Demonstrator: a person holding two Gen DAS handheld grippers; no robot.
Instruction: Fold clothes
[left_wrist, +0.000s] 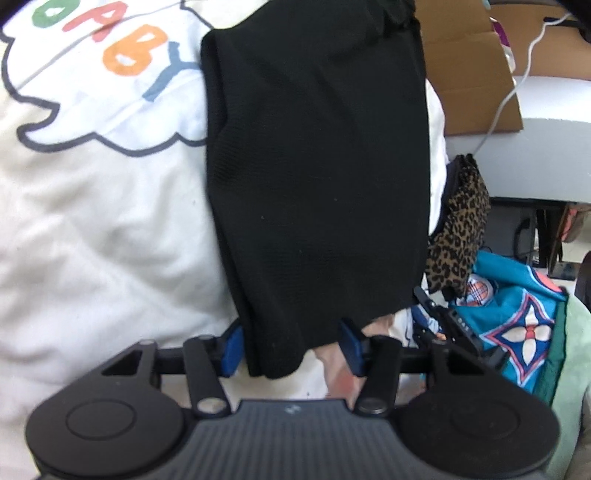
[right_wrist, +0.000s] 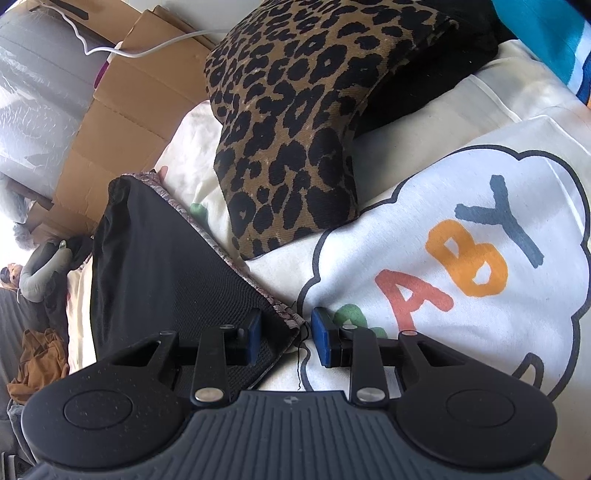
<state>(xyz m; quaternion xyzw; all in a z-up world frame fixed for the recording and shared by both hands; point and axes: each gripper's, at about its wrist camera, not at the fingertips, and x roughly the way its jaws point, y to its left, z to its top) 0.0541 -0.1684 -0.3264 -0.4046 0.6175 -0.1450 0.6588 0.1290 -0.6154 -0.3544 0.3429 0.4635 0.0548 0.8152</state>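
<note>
A black garment (left_wrist: 314, 166) lies folded lengthwise on a white cloth printed with "BABY" (left_wrist: 92, 221). Its near end sits between the blue pads of my left gripper (left_wrist: 291, 347). The left pad is at the cloth's edge, the right pad stands clear of it, and something skin-coloured shows in that gap, so this gripper is open. In the right wrist view the same black garment (right_wrist: 159, 266) shows a patterned hem. Its corner lies between the pads of my right gripper (right_wrist: 288, 339), with a small gap to the right pad, so this gripper is open too.
A leopard-print piece (right_wrist: 288, 122) lies just beyond the black garment and shows again (left_wrist: 458, 236) at the bed's edge. Flattened cardboard (left_wrist: 469, 74) and a white cable (left_wrist: 517, 74) are behind. A teal patterned cloth (left_wrist: 517, 325) lies to the right and a brown cloth (right_wrist: 37, 362) at the left.
</note>
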